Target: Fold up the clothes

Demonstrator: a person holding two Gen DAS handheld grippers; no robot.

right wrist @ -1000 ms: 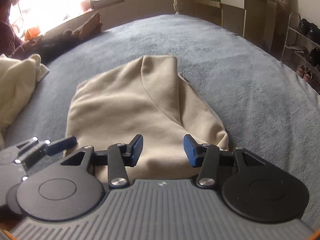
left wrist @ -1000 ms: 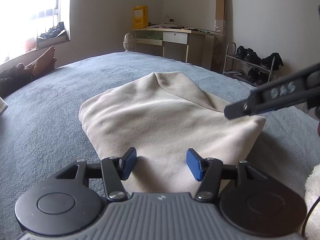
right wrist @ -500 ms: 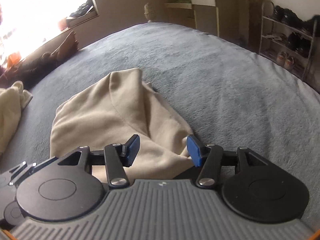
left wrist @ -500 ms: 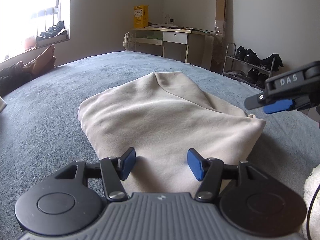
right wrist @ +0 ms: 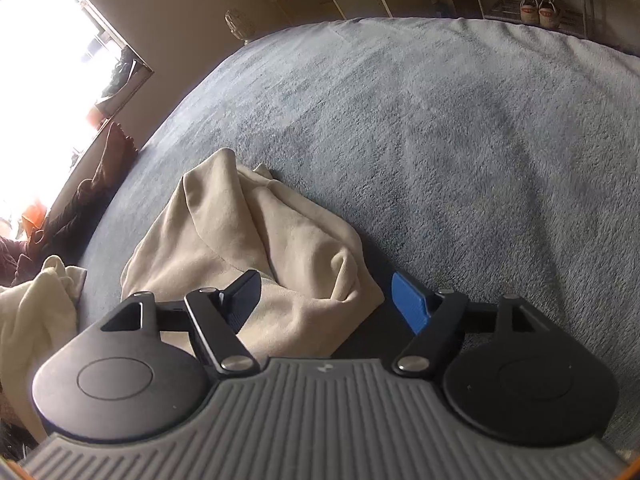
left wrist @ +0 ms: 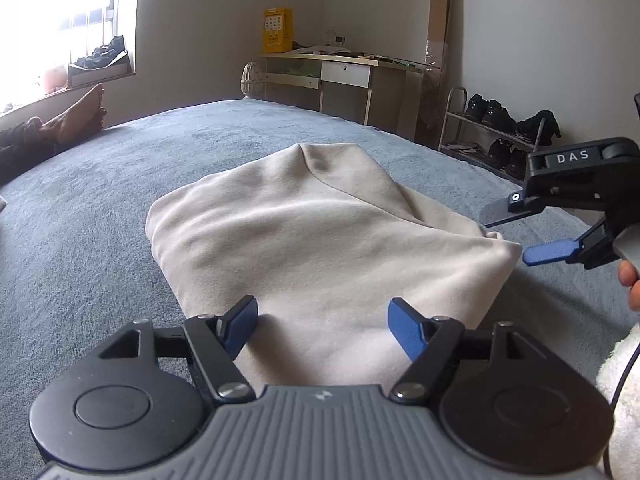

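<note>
Cloth, a beige garment [left wrist: 320, 240], is lying doubled over in a compact bundle on the blue bed [left wrist: 100, 240]. Left gripper [left wrist: 322, 326] and right gripper [right wrist: 326, 298] are hovering with fingers spread, grasping nothing; a final tuck may be remaining.

Beige garment [left wrist: 320, 240]; grey-blue blanket [left wrist: 100, 220]; yellow box [left wrist: 277, 30].

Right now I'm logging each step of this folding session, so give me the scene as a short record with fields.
surface: blue-grey blanket on the bed
garment: beige garment, folded into a compact bundle, lying on the blanket
left gripper: open, low over the garment's near edge, holding nothing
right gripper: open, tilted, at the garment's right corner, holding nothing
other cloth: cream pile at the left edge
background: desk, shoe rack
</note>
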